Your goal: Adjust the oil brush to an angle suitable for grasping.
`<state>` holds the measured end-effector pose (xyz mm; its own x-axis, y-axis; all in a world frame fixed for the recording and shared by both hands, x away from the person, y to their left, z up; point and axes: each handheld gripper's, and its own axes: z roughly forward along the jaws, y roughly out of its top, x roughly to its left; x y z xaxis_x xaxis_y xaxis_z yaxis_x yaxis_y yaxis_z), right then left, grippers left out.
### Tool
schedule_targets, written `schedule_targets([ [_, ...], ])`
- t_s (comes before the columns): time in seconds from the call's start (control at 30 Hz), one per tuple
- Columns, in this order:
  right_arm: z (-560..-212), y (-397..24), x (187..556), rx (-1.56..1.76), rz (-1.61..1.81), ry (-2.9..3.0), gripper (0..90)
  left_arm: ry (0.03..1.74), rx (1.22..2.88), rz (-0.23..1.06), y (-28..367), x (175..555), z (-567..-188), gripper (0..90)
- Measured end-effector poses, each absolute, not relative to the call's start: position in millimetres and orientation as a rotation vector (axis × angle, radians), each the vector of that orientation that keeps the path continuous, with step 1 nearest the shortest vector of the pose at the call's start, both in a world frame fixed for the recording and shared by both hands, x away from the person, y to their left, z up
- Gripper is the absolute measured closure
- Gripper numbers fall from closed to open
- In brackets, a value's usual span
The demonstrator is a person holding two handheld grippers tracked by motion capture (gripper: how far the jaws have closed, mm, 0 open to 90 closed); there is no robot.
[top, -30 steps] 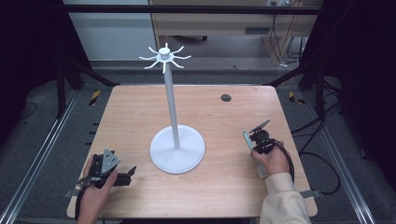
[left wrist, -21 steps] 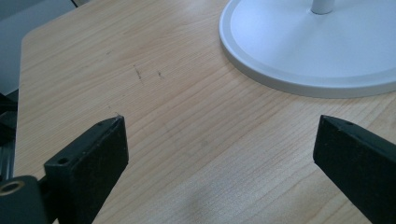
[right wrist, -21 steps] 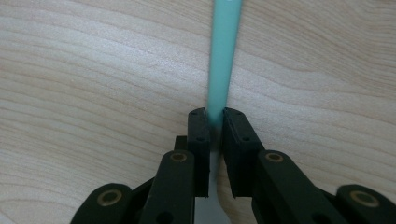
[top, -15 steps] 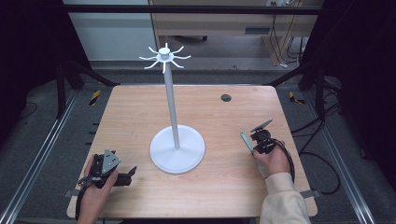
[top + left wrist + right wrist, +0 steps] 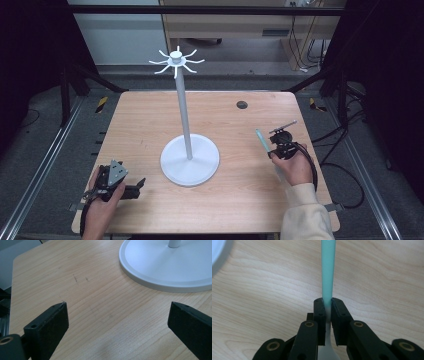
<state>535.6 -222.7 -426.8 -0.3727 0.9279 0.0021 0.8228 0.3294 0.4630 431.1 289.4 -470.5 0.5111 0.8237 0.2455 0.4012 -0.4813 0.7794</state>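
While my right gripper pinches the teal stick, its long axis pointing up-frame, the stand lies left; my left gripper sits spread, empty.

The table has a light wooden top with rounded corners. On it, near the middle, stands 1 white stand with a round flat base and a thin pole. 1 small dark round spot sits near the far edge.

White stand, teal-handled utensil, black tongs, light woodgrain table.
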Motion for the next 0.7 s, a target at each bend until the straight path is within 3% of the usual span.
schedule_targets([
  [0.7, -356.7, -205.5, 531.8, 1.430, 0.906, 2.221, 82.7, 1.000, 2.075, 0.821, 291.7, 432.0, -469.9, 2.9],
])
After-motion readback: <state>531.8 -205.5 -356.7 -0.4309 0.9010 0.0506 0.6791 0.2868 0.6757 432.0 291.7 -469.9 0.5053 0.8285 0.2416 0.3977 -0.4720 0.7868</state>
